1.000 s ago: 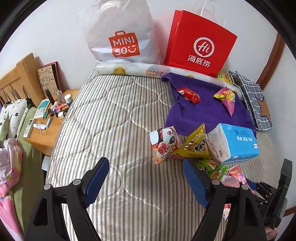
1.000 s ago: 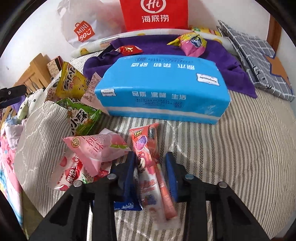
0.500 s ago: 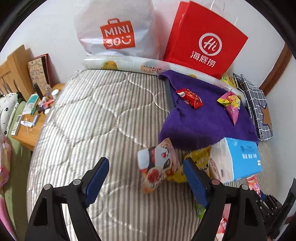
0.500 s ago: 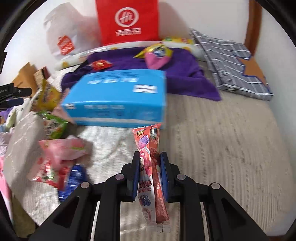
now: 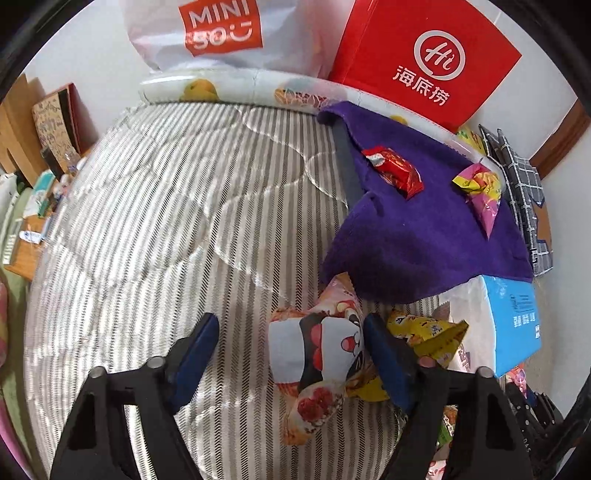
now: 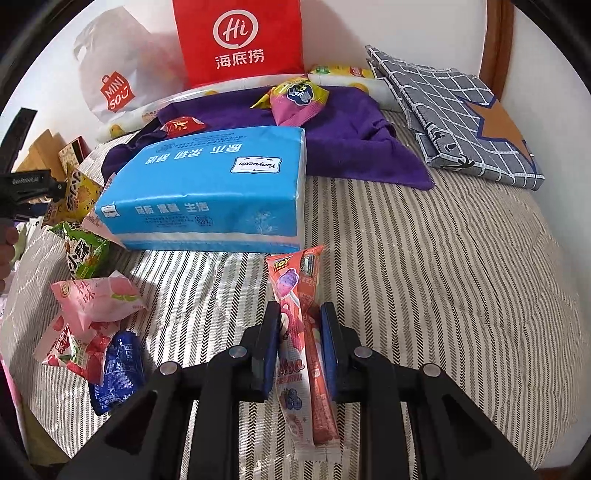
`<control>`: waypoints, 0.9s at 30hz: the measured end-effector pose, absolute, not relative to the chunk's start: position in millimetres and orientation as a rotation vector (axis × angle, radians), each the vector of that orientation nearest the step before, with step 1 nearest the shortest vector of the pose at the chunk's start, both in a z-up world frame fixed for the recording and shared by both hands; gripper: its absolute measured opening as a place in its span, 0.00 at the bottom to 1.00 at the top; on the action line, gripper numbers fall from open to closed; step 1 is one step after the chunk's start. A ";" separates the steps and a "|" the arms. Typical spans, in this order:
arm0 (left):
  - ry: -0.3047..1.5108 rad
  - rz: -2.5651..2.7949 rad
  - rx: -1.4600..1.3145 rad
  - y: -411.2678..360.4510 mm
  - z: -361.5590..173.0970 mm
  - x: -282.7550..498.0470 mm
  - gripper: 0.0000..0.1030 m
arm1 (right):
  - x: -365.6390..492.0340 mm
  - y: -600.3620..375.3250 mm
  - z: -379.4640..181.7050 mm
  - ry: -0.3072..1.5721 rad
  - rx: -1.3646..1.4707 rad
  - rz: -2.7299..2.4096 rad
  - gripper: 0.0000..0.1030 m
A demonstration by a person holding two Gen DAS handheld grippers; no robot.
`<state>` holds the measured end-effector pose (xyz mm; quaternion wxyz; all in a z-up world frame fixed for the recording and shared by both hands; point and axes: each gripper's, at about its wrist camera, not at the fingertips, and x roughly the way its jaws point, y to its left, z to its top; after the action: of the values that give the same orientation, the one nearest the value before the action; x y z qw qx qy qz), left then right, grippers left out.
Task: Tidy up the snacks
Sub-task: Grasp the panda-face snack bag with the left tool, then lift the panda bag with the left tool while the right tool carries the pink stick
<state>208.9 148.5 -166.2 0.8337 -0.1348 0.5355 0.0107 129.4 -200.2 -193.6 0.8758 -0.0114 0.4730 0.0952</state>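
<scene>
Two shopping bags, red (image 6: 238, 40) and white (image 5: 221, 33), upper frame, contents hidden. Left claw (image 5: 290, 345), jaws just closing, straddles panda snack packet (image 5: 317, 354); right claw (image 6: 299, 341) clamps Toy Story candy sticks (image 6: 299, 332).

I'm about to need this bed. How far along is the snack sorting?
Early. Done: a red packet and a pink-yellow packet lie on the purple towel. In hand: the right gripper clamps the lollipop packets; the left gripper, jaws closing, straddles the panda bag. Left: the green, pink and blue packets.
</scene>
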 end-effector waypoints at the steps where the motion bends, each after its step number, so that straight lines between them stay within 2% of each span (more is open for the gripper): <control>1: 1.140 0.009 -0.300 149.1 -168.0 208.7 0.58 | 129.2 -200.0 -193.4 0.987 -0.024 0.197 0.21; 2: 1.139 -0.018 -0.319 149.0 -168.5 207.5 0.52 | 128.9 -199.9 -193.1 0.987 -0.022 0.196 0.21; 3: 1.137 -0.038 -0.325 148.7 -167.7 207.1 0.41 | 128.9 -199.9 -192.8 0.987 -0.020 0.195 0.21; 4: 1.134 -0.054 -0.321 146.8 -165.2 205.4 0.37 | 128.7 -200.2 -192.2 0.987 -0.018 0.194 0.21; 19: 1.052 0.027 -0.316 172.7 -125.9 152.9 0.36 | 105.2 -207.6 -163.7 0.935 0.032 0.177 0.21; 27: 0.996 0.015 -0.302 160.4 -99.3 115.8 0.36 | 89.3 -203.8 -137.3 0.883 0.037 0.178 0.21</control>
<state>115.8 160.4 -99.3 0.8675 -0.1444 0.4759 0.0073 89.3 -203.8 -137.3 0.9001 0.0179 0.4268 0.0860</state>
